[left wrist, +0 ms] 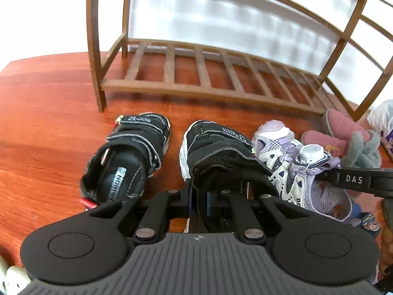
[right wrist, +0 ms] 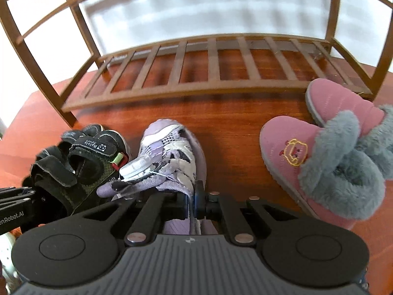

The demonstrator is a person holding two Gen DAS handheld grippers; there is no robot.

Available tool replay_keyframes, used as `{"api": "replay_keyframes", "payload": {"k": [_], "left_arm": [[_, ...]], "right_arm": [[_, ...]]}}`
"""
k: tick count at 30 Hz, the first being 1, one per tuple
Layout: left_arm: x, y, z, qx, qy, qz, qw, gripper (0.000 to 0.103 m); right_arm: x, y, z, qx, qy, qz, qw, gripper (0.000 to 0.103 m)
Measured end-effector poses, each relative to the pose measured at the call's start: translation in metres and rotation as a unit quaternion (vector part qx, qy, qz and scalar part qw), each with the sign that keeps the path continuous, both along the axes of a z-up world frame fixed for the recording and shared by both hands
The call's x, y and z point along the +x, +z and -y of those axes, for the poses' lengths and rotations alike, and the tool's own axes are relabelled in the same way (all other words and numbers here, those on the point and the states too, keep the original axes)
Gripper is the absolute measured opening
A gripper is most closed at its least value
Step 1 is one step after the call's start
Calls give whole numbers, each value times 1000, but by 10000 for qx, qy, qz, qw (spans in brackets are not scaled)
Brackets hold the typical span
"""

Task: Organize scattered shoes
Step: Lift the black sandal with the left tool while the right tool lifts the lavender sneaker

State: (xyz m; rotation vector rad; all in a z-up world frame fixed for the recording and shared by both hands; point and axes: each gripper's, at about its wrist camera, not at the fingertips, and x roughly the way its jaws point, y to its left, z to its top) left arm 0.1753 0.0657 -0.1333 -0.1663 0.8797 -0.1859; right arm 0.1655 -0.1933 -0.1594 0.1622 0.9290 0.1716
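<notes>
Black straps filled the middle of the left wrist view, where the left gripper (left wrist: 211, 196) had its jaws pinched nearly shut on the heel strap of a black sandal (left wrist: 216, 145) whose toe pointed at the wooden shoe rack (left wrist: 211, 83). Its mate, the second black sandal (left wrist: 127, 157), lay just beside it toward the left edge of the red-brown floor (left wrist: 49, 113), and the lowest slatted shelf beyond stood bare. In the right wrist view the right gripper (right wrist: 196, 201) was likewise clamped tight on the back collar of a purple sneaker (right wrist: 176, 147), which sat between the held sandal at the left and a pair of pink slippers (right wrist: 294, 152) near the rack's right leg. Judging from both grips, the step in hand was carrying each shoe to the shelf. Thin fabric could slip, so both should rise level and clear of their neighbours, then cross the shelf's front rail toe-first and settle flat on the slats before either grip loosens.
</notes>
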Motion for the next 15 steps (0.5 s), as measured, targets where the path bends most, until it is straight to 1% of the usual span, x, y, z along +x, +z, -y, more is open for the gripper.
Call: {"api": "replay_keyframes", "payload": {"k": [5,8,11,15], "left_arm": [[-14,20,-15,-118,-35,99,9999,11],[-24,30,-24,-147,-58,139,9998,11],[-36,39,-38,-176,-60,146,9997,11],[-55,46,-64,-197,-47,154,9997,11]], "right_arm": [[-18,16,-4,184,-46,58,9998,6],[-32,25,-14,224,-52,84,9997,6],[-48,34,-28,366,-79,65,9993,6],[-68,43,-47,543,-133,35,9984,6]]}}
